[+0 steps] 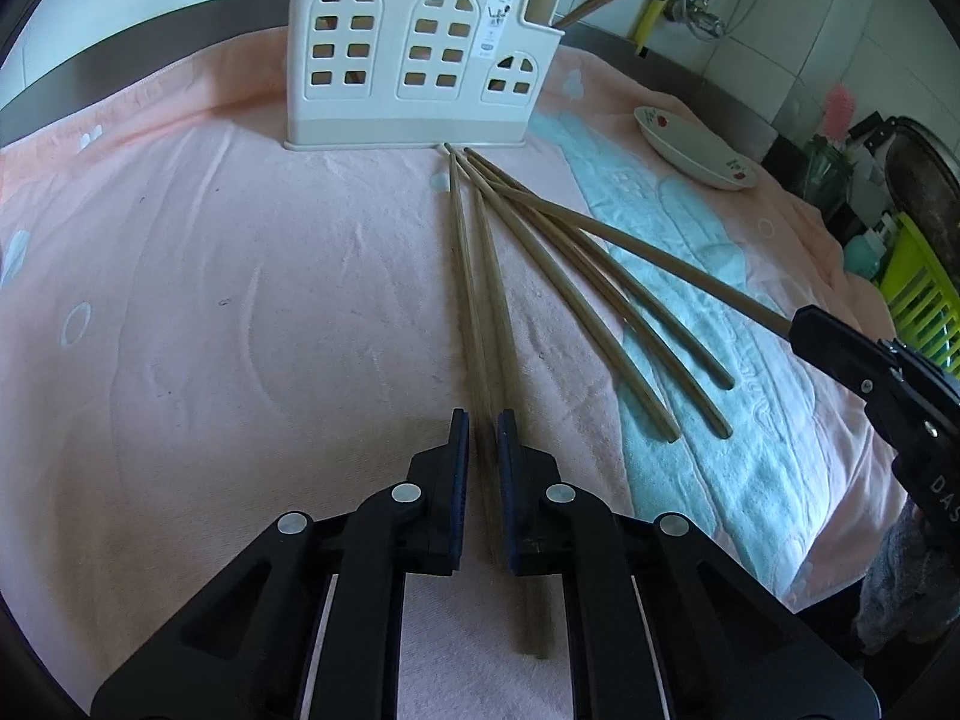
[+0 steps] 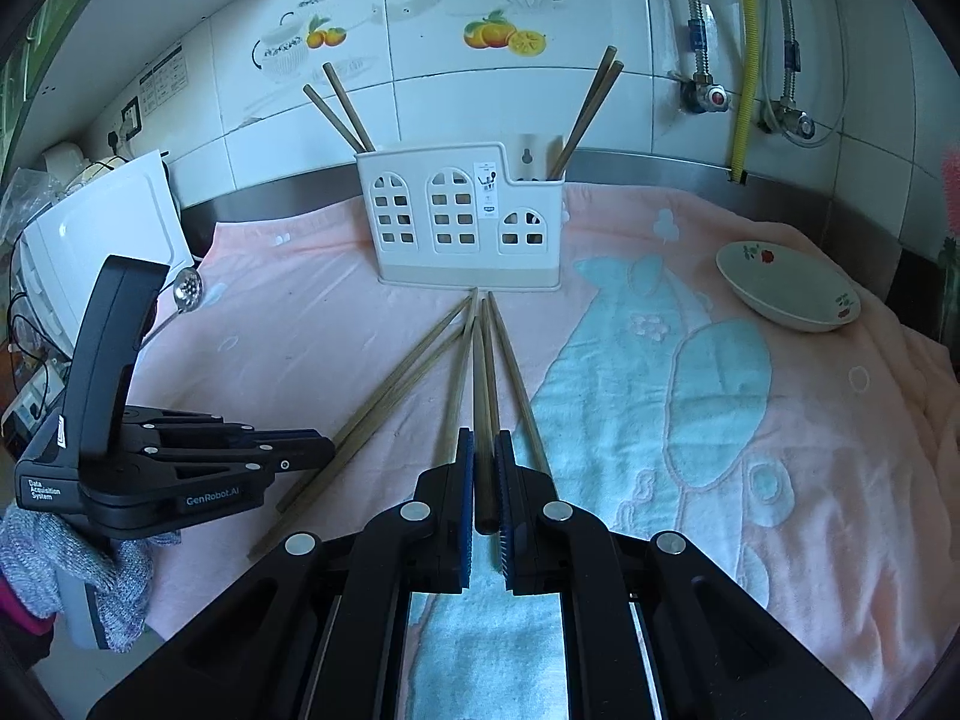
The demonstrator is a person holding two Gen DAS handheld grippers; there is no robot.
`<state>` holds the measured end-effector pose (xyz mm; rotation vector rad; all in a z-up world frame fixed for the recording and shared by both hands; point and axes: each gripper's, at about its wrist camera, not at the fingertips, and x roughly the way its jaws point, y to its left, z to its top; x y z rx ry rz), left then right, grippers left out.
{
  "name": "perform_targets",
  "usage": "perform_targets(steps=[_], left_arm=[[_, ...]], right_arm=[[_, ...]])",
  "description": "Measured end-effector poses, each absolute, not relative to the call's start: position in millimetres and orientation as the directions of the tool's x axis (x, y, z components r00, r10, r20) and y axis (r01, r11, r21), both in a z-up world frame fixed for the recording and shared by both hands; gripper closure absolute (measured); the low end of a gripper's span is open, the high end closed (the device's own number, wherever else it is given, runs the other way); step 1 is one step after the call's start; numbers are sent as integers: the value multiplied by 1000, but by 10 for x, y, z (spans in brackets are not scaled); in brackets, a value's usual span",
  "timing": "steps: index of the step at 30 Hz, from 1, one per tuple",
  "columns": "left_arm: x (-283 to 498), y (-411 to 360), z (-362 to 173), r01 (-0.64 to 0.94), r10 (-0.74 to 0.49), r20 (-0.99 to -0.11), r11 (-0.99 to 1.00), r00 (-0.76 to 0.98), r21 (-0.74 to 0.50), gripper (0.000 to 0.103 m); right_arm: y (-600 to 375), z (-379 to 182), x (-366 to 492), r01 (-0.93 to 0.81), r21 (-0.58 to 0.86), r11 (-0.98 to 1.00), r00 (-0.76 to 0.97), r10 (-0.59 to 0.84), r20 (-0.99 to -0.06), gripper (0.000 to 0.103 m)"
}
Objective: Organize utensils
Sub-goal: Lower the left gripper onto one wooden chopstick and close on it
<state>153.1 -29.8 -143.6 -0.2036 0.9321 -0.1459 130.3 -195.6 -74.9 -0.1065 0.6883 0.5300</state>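
Note:
A cream plastic utensil holder [image 1: 414,54] [image 2: 462,222] with window cutouts stands at the back of the pink towel [image 1: 240,300], with two wooden chopsticks in its left end and two in its right. Several loose chopsticks [image 1: 600,324] fan out on the towel from the holder's base. My left gripper [image 1: 483,426] [image 2: 327,453] is low on the towel, shut on one chopstick [image 1: 474,324]; a second lies right beside it under the right finger. My right gripper [image 2: 485,444] [image 1: 801,324] is shut on the thick end of another chopstick [image 2: 483,396], whose tip points at the holder's base.
A white bowl with red flowers [image 1: 690,150] [image 2: 786,288] sits on the towel at the right. A green rack [image 1: 918,300] and a dark pan stand past the right edge. A white board [image 2: 102,228] and cables crowd the left. Pipes run down the tiled wall.

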Motion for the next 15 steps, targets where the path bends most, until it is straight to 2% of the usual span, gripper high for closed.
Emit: perform_targets(steps=[9, 15], left_arm=[[1558, -310, -1455, 3, -183, -786, 974, 590, -225, 94], [1547, -270, -1364, -5, -177, -785, 975, 594, -224, 97]], right_arm=[[-1973, -732, 1294, -500, 69, 863, 650, 427, -629, 96], [-1953, -591, 1276, -505, 53, 862, 669, 429, -607, 97]])
